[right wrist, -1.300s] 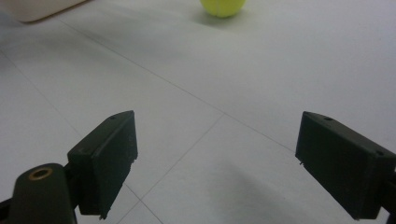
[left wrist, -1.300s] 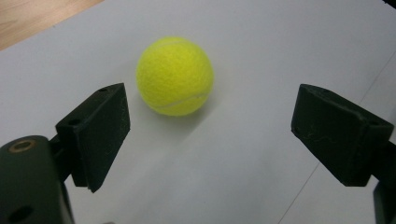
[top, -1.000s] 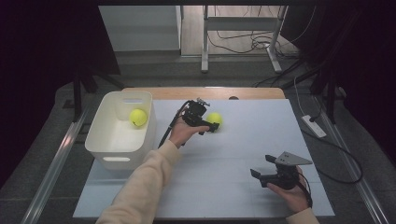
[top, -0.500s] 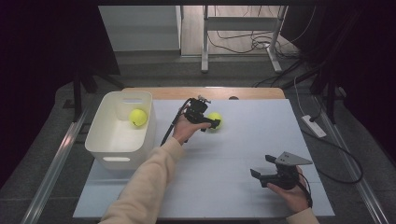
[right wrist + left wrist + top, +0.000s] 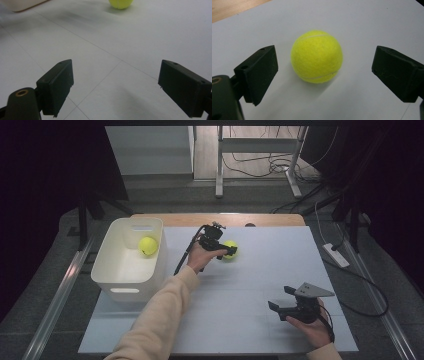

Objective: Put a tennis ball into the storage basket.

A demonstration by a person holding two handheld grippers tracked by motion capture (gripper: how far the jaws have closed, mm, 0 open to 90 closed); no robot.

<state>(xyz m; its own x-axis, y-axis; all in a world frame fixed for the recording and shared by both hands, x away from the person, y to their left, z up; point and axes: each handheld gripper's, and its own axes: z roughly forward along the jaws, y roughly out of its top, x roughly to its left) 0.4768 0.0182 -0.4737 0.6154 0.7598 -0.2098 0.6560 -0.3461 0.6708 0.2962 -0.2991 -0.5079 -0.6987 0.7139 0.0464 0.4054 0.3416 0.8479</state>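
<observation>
Two tennis balls: no readable writing on yours, resting on the white table between your left gripper's just-widened, released jaws; right gripper open too.

Bin sits at left of bench, one ball in it. Second ball lies on bench right of bin, between jaws of left hand-held gripper. Right hand-held gripper nearer, at right.
</observation>
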